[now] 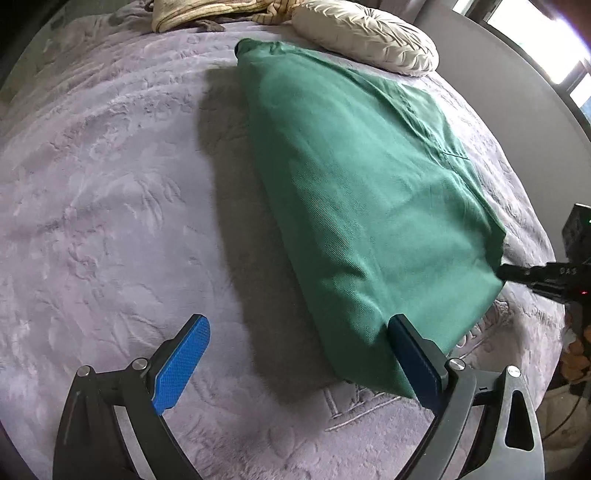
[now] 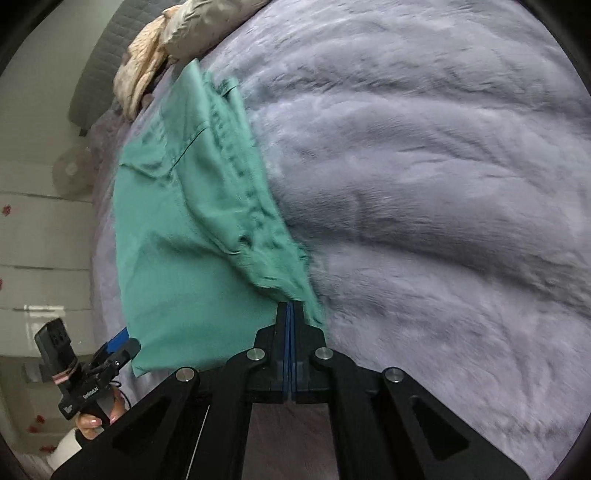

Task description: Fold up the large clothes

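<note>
A large green garment [image 1: 362, 177] lies folded lengthwise on a grey plush bedspread [image 1: 110, 206], its near end lifted off the bed. My left gripper [image 1: 299, 343] is open, its right pad touching the garment's near corner, its left pad over bare bedspread. My right gripper [image 2: 290, 314] is shut on the garment's [image 2: 192, 229] near edge, where the fabric bunches at the fingertips. The right gripper also shows in the left wrist view [image 1: 517, 271] at the garment's right corner. The left gripper shows in the right wrist view [image 2: 118, 343] at the lower left.
A cream round pillow [image 1: 365, 37] and a beige crumpled blanket [image 1: 207, 13] lie at the bed's far end. A grey headboard [image 1: 517, 110] runs along the right. A fan [image 2: 72, 170] and tiled floor [image 2: 40, 240] lie beyond the bed's edge.
</note>
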{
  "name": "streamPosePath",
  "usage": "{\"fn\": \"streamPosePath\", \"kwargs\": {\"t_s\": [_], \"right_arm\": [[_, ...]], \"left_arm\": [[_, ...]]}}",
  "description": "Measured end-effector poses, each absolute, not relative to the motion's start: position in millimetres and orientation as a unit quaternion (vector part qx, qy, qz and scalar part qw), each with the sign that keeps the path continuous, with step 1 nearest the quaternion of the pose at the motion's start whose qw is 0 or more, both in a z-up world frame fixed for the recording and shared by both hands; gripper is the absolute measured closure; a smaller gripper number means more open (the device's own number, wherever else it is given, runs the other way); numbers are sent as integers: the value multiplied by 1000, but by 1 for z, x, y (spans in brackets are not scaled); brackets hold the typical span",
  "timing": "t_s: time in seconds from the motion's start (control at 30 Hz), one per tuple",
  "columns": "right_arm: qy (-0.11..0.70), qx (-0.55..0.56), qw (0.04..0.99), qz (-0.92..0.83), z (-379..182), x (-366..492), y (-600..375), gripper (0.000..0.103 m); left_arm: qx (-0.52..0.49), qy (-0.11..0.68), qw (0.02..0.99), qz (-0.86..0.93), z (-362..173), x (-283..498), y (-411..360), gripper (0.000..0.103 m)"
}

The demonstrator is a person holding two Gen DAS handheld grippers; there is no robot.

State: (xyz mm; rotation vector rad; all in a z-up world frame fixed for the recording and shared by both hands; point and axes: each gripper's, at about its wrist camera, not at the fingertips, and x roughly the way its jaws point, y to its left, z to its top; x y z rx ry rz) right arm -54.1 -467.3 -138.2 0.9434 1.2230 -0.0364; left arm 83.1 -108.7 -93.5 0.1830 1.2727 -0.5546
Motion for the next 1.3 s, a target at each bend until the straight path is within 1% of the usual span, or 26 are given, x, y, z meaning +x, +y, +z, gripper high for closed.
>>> {"fn": "streamPosePath", "kwargs": {"t_s": [0.03,0.07,0.23,0.3,0.33,0.37,0.4,0.47,0.53,0.6,0.63,0.67,0.7,0.73,0.93,0.97,1.0,1.13,1.3], "right_arm": [[547,430,717,-25,-132,-57,-473,99],[544,430,719,-35,-128,-58,-476,97],[527,431,730,-62,-115,-66,-494,97],[528,428,731,-63,-115,-61,-495,93],[528,427,731,-63,-115,-57,-493,86],[529,426,731,-62,-116,-53,-492,77],[529,425,732,-60,-116,-51,-491,72],[527,420,737,-56,-115,-43,-486,46],[525,412,743,-51,-112,-37,-483,41],[527,408,744,-47,-112,-30,-481,40],[530,409,742,-44,-113,-27,-481,36],[532,409,740,-42,-113,-25,-481,27],[534,410,738,-41,-114,-24,-481,25],[534,410,739,-40,-113,-23,-481,24],[533,409,740,-38,-114,-20,-484,22],[531,408,741,-36,-114,-19,-484,18],[530,406,743,-34,-113,-19,-483,17],[520,402,753,-24,-111,-15,-485,16],[509,424,749,1,-114,-9,-490,15]], "left_arm": [[84,587,764,-253,-91,84,-108,5],[81,591,763,-250,-88,85,-106,5],[84,598,765,-223,-82,91,-106,5],[86,599,767,-214,-80,93,-109,5],[85,600,767,-211,-79,95,-110,5],[86,600,767,-208,-78,96,-110,5],[86,601,768,-207,-77,98,-110,5],[88,597,771,-201,-75,101,-111,5],[89,601,772,-187,-77,105,-111,5],[79,604,772,-182,-78,111,-111,5],[73,603,773,-180,-79,112,-109,5],[69,601,776,-178,-79,114,-108,5],[67,599,778,-176,-79,115,-107,5],[67,599,779,-173,-79,116,-107,0],[81,604,774,-171,-84,119,-115,0],[85,605,773,-172,-85,119,-117,0],[87,605,772,-173,-85,117,-118,0],[93,611,767,-175,-87,117,-124,0],[83,621,762,-167,-93,121,-124,0]]}}
